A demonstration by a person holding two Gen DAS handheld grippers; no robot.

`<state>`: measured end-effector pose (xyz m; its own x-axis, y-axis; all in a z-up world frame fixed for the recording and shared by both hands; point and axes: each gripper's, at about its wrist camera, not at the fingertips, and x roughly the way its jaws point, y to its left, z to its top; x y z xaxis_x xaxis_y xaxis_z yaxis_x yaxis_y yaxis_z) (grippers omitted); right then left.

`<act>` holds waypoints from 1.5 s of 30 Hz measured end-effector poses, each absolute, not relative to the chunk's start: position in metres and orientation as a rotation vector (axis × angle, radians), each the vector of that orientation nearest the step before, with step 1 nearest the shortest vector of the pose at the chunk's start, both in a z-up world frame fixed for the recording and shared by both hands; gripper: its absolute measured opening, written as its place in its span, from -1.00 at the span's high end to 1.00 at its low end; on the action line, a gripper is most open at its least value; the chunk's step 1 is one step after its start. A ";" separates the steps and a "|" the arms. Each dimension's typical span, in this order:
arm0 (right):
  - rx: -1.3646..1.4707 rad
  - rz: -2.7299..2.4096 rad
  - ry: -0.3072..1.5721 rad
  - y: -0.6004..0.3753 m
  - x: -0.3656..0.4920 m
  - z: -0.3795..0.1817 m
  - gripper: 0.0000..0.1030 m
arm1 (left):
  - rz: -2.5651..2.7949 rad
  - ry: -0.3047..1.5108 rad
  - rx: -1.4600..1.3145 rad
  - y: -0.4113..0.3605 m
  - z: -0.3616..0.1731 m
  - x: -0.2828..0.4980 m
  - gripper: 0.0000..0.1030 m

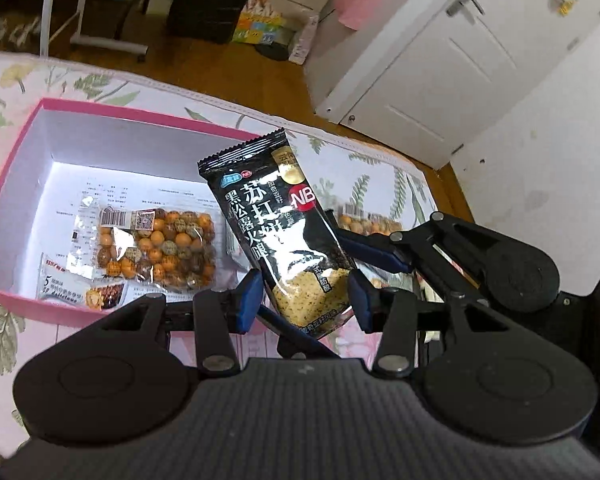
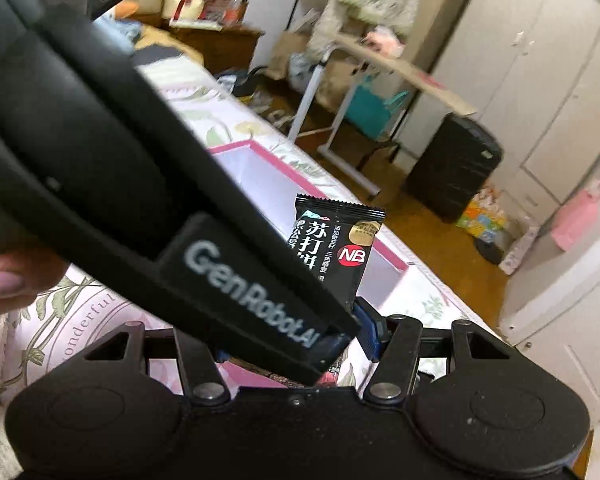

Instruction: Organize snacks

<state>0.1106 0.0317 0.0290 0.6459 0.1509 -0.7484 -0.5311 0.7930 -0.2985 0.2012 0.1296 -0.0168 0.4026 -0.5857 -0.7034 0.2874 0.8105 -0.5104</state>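
Soda-cracker packet sits pinched between our left gripper pads; right gripper grip we cannot tell. Risk: slick foil slipping out short of the pink box.

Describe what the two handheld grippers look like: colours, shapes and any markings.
Both are black plastic. The left gripper has blue pads on its fingers, flat black linkage bars with silver rivets, two round disc housings and a ribbed grey body. The right gripper is built the same, with blue pads and silver rivets. The left gripper's long black body crosses the right wrist view, printed "GenRobot.AI" in white. No cables are clearly visible.
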 end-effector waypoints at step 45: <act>-0.128 0.312 0.780 -0.188 0.093 -0.011 -0.16 | -0.561 0.899 -0.171 0.017 -0.057 0.161 0.10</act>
<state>0.0933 -0.1877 -0.0113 0.6679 0.2290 -0.7082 -0.3229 0.9464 0.0015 0.1615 0.0173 -0.0575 0.4908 -0.5287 -0.6926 0.3895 0.8442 -0.3684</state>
